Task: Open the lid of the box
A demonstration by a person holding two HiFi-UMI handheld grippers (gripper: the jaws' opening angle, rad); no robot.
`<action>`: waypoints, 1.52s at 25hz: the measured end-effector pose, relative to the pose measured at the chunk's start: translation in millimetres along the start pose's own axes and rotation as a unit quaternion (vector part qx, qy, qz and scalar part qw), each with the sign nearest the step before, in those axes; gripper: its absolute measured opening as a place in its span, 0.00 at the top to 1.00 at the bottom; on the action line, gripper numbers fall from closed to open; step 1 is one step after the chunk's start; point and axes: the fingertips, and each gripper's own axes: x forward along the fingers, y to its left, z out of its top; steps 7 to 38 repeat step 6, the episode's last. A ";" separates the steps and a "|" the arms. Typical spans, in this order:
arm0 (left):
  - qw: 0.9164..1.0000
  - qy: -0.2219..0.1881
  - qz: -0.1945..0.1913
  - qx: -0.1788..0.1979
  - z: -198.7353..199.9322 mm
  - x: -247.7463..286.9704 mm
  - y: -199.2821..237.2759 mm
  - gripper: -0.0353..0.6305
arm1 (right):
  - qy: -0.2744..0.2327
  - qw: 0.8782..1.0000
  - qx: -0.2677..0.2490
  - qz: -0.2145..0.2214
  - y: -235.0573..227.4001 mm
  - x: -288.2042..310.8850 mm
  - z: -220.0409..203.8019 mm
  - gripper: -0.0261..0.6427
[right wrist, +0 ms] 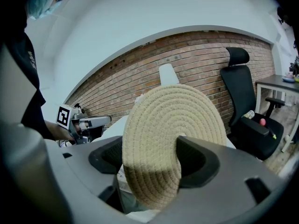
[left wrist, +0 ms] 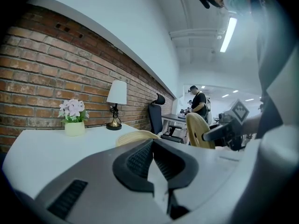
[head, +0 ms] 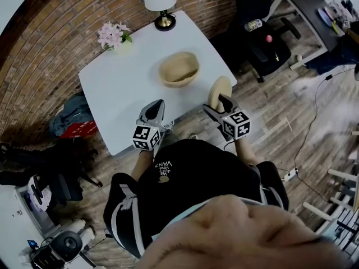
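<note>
Holding lid (right wrist: 168,125) off & upright w/ right gripper (head: 217,104) fingers clamped on its edge; box (head: 178,69) sits open on counter (head: 123,94). Left gripper (head: 157,106) fingers closed, empty. Nxt: prob set lid down.

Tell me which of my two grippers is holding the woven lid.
The right gripper: its jaws clamp the round woven lid on edge, clear of the open basket on the table. The left gripper is shut on nothing.
</note>
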 end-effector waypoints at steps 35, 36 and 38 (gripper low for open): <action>1.000 -0.006 0.007 -0.005 1.3 -5.4 6.5 0.93 | -0.004 1.000 0.002 0.003 3.1 3.7 3.9 0.46; 1.000 -0.006 0.007 -0.005 1.3 -5.4 6.5 0.93 | -0.004 1.000 0.002 0.003 3.1 3.7 3.9 0.46; 1.000 -0.006 0.007 -0.005 1.3 -5.4 6.5 0.93 | -0.004 1.000 0.002 0.003 3.1 3.7 3.9 0.46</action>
